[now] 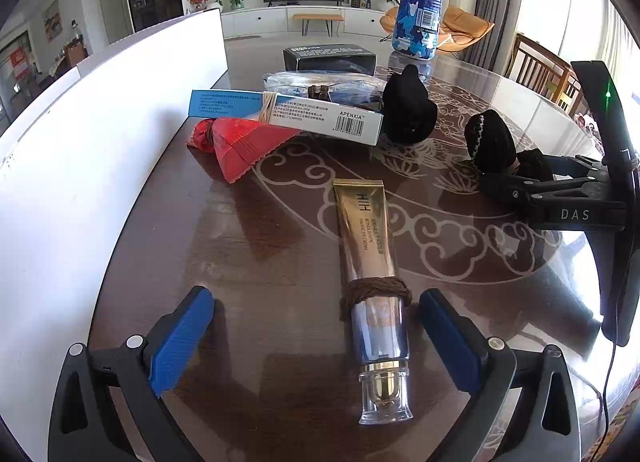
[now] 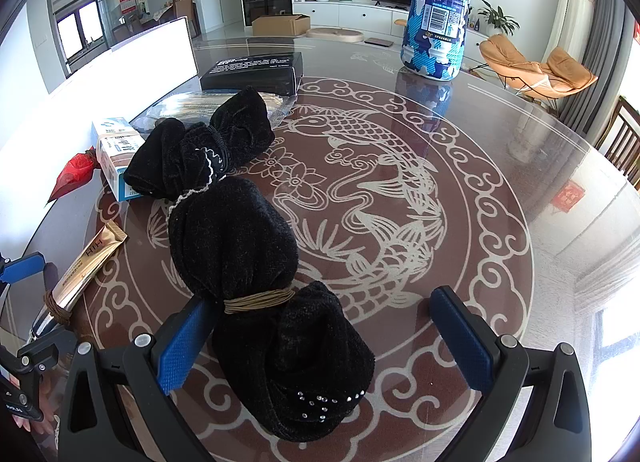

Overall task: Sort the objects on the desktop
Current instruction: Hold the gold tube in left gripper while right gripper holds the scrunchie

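Observation:
A gold cream tube (image 1: 366, 229) with a clear cap and a brown cord wound round it lies on the table between the fingers of my left gripper (image 1: 318, 338). That gripper is open and its blue pads (image 1: 184, 338) stand well clear of the tube on both sides. In the right wrist view a black velvet bundle (image 2: 236, 246), tied with bands, lies between the fingers of my right gripper (image 2: 324, 342). This gripper is open too: the left pad (image 2: 184, 342) is close beside the bundle and the right pad is far from it. The tube (image 2: 88, 262) shows there at the left.
A white-and-blue box (image 1: 320, 117), a red packet (image 1: 240, 145), a clear bag (image 1: 320, 83) and a black box (image 1: 330, 57) lie further back. A blue patterned bottle (image 1: 420, 1) stands behind them. A white board (image 1: 100, 141) runs along the left. The table (image 2: 460, 221) is glass-topped with a fish pattern.

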Motion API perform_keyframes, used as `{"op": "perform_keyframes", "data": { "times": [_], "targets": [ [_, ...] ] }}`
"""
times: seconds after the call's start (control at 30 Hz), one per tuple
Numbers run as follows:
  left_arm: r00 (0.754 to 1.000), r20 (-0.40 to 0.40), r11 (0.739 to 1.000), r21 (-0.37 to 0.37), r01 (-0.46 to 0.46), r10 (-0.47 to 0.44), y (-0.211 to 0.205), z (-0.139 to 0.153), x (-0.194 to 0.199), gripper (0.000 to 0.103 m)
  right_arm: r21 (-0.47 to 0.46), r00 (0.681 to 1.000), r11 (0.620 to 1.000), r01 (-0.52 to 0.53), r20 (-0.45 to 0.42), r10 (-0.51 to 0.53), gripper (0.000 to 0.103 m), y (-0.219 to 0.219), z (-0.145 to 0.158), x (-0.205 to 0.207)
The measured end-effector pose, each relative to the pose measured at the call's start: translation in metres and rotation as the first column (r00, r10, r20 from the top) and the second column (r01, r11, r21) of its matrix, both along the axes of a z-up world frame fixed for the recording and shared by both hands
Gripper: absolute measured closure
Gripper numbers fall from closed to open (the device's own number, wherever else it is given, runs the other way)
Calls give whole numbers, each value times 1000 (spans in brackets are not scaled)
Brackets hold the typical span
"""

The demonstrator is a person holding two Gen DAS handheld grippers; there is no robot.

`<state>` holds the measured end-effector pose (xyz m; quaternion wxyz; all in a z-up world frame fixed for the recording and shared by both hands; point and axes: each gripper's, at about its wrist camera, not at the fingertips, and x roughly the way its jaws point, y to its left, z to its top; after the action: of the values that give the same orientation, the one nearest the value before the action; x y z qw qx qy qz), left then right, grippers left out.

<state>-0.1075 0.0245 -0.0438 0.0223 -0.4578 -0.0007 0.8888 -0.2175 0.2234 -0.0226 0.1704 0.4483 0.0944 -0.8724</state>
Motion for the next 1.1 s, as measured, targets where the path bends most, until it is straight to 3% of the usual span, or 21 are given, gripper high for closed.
{"op": "perform_keyframes", "data": {
  "times": [0.5, 0.93, 1.1],
  "targets": [
    [1000, -1, 1000, 2, 1, -1, 0, 0, 1, 0, 0, 1000, 1000, 0, 0, 0, 0, 0, -1, 0],
    [999, -17, 997, 61, -39, 40, -11, 1, 5, 0, 0, 1000, 1000, 0, 0, 0, 0, 0, -1, 0],
    [999, -3, 999, 12, -37, 37, -5, -1, 2, 0, 0, 1000, 1000, 0, 0, 0, 0, 0, -1, 0]
  ]
}}
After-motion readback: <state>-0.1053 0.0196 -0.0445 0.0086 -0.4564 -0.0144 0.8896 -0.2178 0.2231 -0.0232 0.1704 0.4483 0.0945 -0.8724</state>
